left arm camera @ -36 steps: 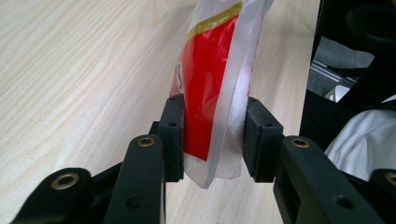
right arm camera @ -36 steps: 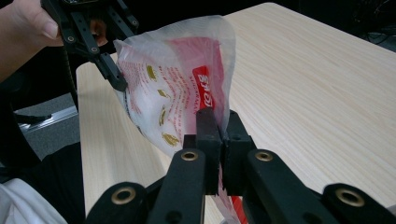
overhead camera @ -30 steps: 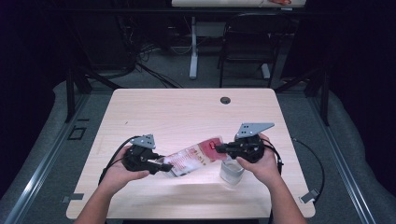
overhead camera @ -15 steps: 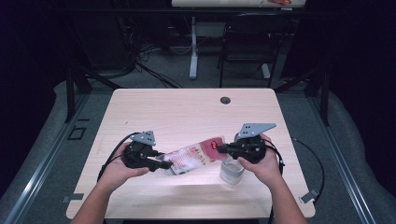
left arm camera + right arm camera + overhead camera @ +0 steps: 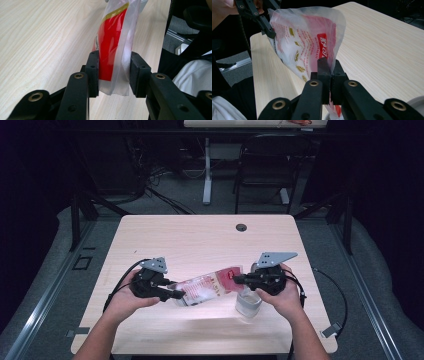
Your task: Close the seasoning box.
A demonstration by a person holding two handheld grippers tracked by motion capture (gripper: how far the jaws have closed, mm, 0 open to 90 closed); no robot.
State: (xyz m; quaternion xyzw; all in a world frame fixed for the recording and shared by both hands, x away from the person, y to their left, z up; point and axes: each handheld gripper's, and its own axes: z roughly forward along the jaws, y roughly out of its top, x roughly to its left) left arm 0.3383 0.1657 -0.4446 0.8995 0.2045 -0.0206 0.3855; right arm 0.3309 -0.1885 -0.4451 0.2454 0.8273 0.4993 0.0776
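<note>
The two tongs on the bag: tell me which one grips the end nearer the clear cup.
The right tongs: they pinch the red-printed end of the plastic bag, right above the clear cup. The left tongs hold the opposite end, away from it.

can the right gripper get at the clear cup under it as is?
Probably not yet: the right gripper is shut on the red-and-white plastic bag, which the left gripper also clamps. The clear plastic cup sits just below, unobstructed.

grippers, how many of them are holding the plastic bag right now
2. The left gripper pinches one end of the plastic bag; the right gripper pinches the other end, above the clear cup.
</note>
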